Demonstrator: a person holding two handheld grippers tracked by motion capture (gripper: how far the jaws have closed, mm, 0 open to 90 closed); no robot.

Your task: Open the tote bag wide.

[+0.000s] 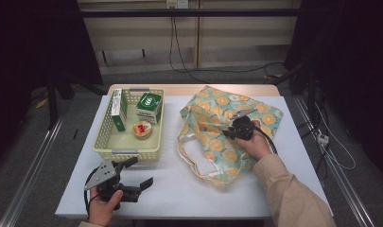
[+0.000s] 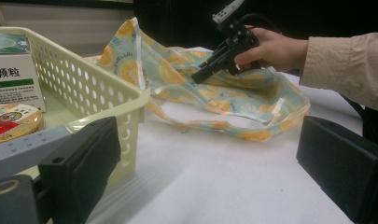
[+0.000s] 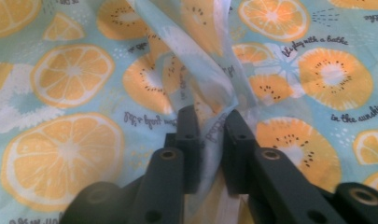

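The bag [image 1: 227, 132], a thin one printed with orange slices, lies flat on the right half of the white table [image 1: 179, 189], its looped handles trailing toward the person, and a fold of its upper layer [image 3: 210, 126] is pinched between the jaws of the right gripper [image 3: 210, 128], which are pressed nearly together on the fabric. That pinch on the top layer alone looks meant to lift it away from the bottom one, so the mouth can open (a grip through both layers would keep it shut). The right hand [image 1: 253, 144] rests on the bag behind the gripper, holding it low and angled into the cloth. Just beside the bag, to its left, a pale yellow basket [image 1: 104, 142] holds two green-and-white boxes [image 1: 149, 108] and a small round tin [image 1: 142, 129], probably the goods to be packed. The left gripper [image 1: 134, 172] waits near the table's front edge, in front of the basket, its jaws spread wide and holding nothing, free to fetch an item or steady the bag.
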